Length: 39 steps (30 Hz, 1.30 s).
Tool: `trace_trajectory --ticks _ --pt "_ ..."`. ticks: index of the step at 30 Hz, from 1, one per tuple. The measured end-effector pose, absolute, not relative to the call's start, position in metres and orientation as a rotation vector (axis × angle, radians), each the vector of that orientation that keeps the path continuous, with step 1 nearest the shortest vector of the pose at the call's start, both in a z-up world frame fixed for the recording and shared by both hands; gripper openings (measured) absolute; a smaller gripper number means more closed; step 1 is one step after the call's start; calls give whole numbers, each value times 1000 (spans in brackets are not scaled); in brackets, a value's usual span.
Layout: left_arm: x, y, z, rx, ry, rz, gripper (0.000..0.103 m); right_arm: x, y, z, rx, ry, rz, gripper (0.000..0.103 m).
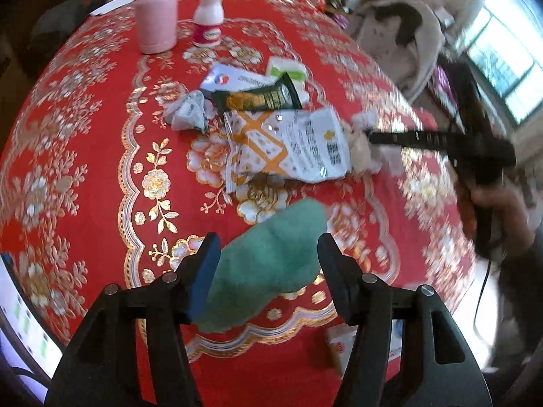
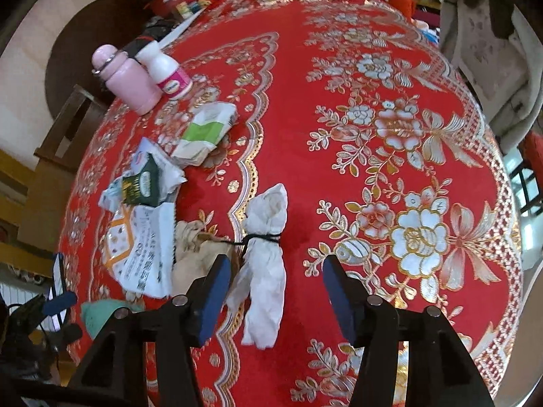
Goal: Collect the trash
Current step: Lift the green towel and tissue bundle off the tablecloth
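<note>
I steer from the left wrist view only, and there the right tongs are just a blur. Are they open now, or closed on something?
Observer: In the right wrist view, the right tongs are open and nothing is clamped.
Operator: What lies between them?
Observer: A white tissue bundle lies on the red tablecloth between the two pads, nearer to the left-hand pad.
Operator: Is it only loose paper?
Observer: No, a thin black band is tied around its middle, and a beige crumpled piece lies beside it.
</note>
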State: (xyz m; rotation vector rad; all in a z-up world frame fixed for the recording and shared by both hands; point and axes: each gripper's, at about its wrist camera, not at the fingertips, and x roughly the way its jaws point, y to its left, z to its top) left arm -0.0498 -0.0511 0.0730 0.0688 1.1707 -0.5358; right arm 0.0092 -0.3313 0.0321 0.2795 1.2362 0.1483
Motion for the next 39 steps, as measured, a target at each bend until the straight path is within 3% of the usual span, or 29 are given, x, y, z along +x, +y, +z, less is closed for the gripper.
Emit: trace_trajectory --ticks 5,10,12,16,27,35,36,37,39 --pt "-57 -72 61 202 1174 -631 58 16 -324 22 289 1227 145 53" --pt "-59 -83 51 307 1161 -593 57 16 -322 20 254 1195 125 28" --pt "-56 -80 51 281 1167 -573 46 13 -325 24 248 1175 125 25" --pt "-48 -72 60 171 1190 -531 36 3 -335 40 256 1127 124 22" --pt "-56 -95 112 -25 1099 -473 34 -39 -347 86 246 1049 205 22" --pt "-66 -110 119 -82 1090 -441 34 -55 -356 83 220 1087 223 22" --pt "-69 -110 120 -85 1088 -438 34 -55 -357 81 215 1103 219 28" --pt "-71 -110 121 -90 1087 -437 34 -55 -356 77 211 1122 210 43" --pt "-74 -108 122 -95 1082 -429 34 -56 -358 71 219 1140 201 48"
